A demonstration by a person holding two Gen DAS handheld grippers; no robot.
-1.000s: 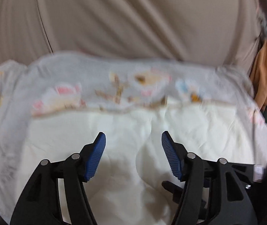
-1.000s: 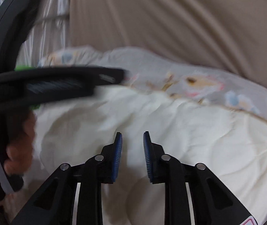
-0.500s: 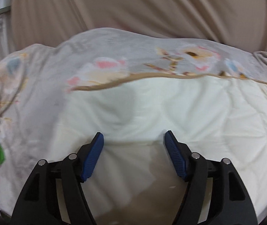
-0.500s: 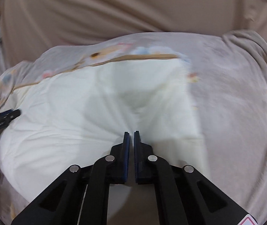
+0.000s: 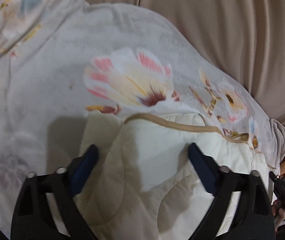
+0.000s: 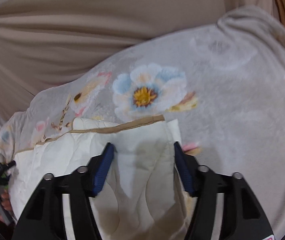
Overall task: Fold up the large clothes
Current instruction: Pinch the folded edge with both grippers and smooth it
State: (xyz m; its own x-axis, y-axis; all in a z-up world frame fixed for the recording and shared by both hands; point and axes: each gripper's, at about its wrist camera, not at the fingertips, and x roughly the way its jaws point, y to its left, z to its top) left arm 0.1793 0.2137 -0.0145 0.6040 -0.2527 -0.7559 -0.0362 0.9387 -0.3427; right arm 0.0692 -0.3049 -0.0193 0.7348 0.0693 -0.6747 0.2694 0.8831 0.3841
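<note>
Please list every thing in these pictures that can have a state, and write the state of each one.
cream quilted piece: folded, lying on the floral blanket, tan-trimmed edge on top.
floral blanket: spread out flat below.
left gripper: open, jaws just opening, a corner of the piece between them.
right gripper: open, jaws just opening, the other corner between them.
beige curtain: hanging in folds behind.

Your quilt (image 5: pixel 62 64) is pale grey, printed with pink-and-cream flowers (image 5: pixel 130 80) and a blue flower with a yellow centre (image 6: pixel 146 92). Its folded-over underside (image 6: pixel 66 156) is plain cream with stitched curves, edged in tan piping (image 5: pixel 182 126). Behind it hangs beige cloth (image 6: pixel 82 30). Your tongs (image 5: pixel 142 160) are black with blue pads (image 6: pixel 104 166).
</note>
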